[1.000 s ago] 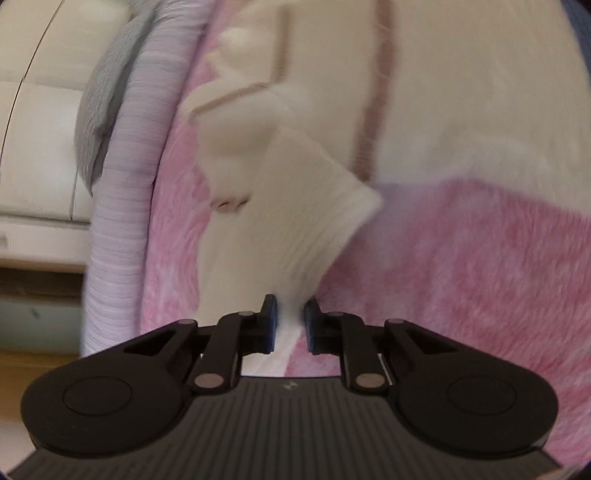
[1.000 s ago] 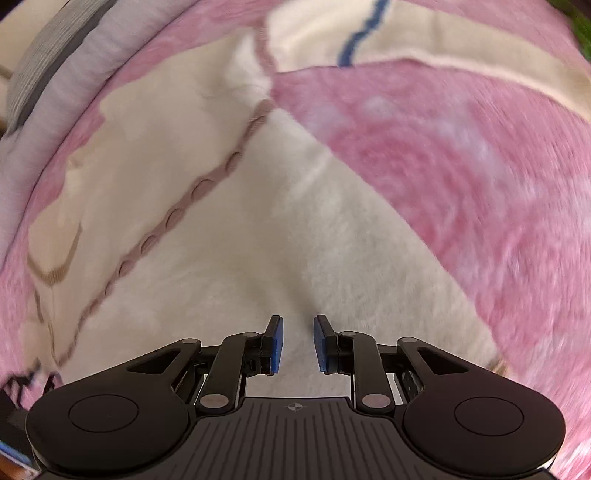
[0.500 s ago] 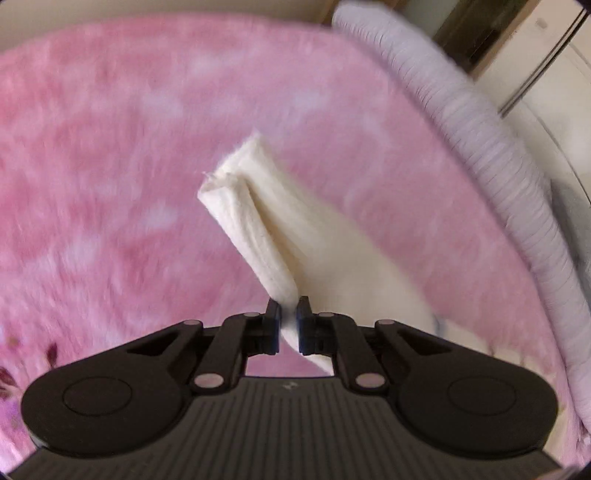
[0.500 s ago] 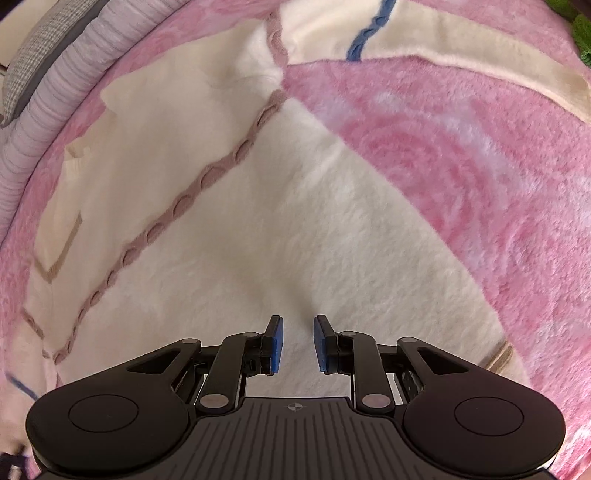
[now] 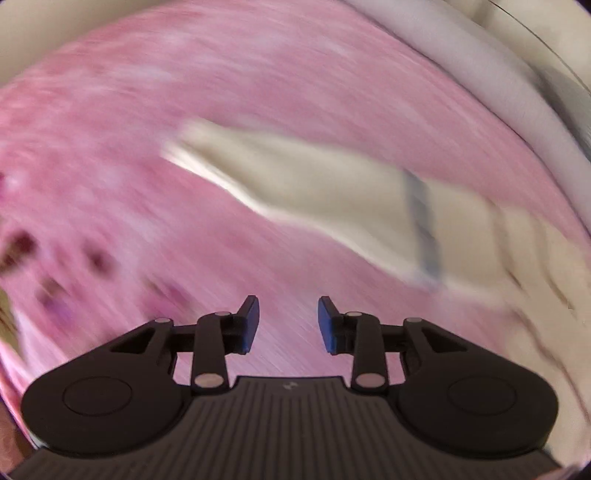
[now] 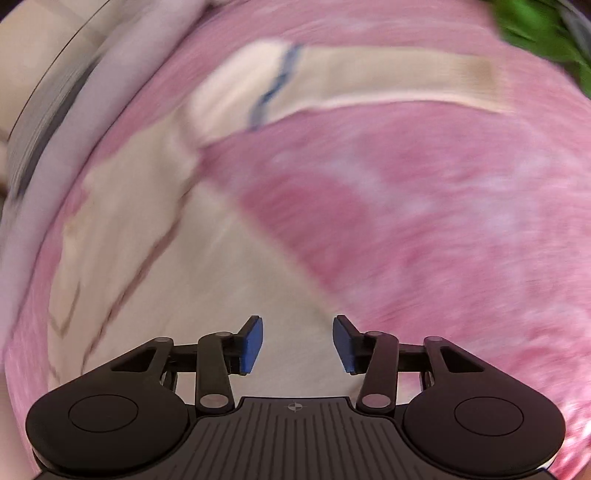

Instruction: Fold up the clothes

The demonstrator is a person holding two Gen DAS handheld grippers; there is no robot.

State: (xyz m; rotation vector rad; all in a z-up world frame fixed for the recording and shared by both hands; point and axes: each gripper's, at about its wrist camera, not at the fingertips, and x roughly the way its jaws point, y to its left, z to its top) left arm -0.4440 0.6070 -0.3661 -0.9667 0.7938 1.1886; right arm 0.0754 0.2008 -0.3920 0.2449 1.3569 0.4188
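Observation:
A cream sweater with brown and blue stripes lies spread on a pink fleece blanket. In the left wrist view its sleeve (image 5: 314, 184) stretches flat across the blanket (image 5: 147, 147), ahead of my left gripper (image 5: 287, 320), which is open over bare pink fleece with nothing between its fingers. In the right wrist view the sweater body (image 6: 207, 266) fills the lower left and the sleeve (image 6: 388, 77) runs along the top. My right gripper (image 6: 297, 345) is open just above the sweater's lower part, holding nothing. Both views are motion-blurred.
A pale lilac ribbed cushion edge (image 5: 498, 74) borders the blanket (image 6: 443, 221); it also shows at the left (image 6: 122, 74) of the right wrist view. Something green (image 6: 535, 29) sits at the top right corner.
My left gripper let go of the sleeve, which now lies flat on the blanket, and opened wide. My right gripper also opened wider. Both cameras are swinging.

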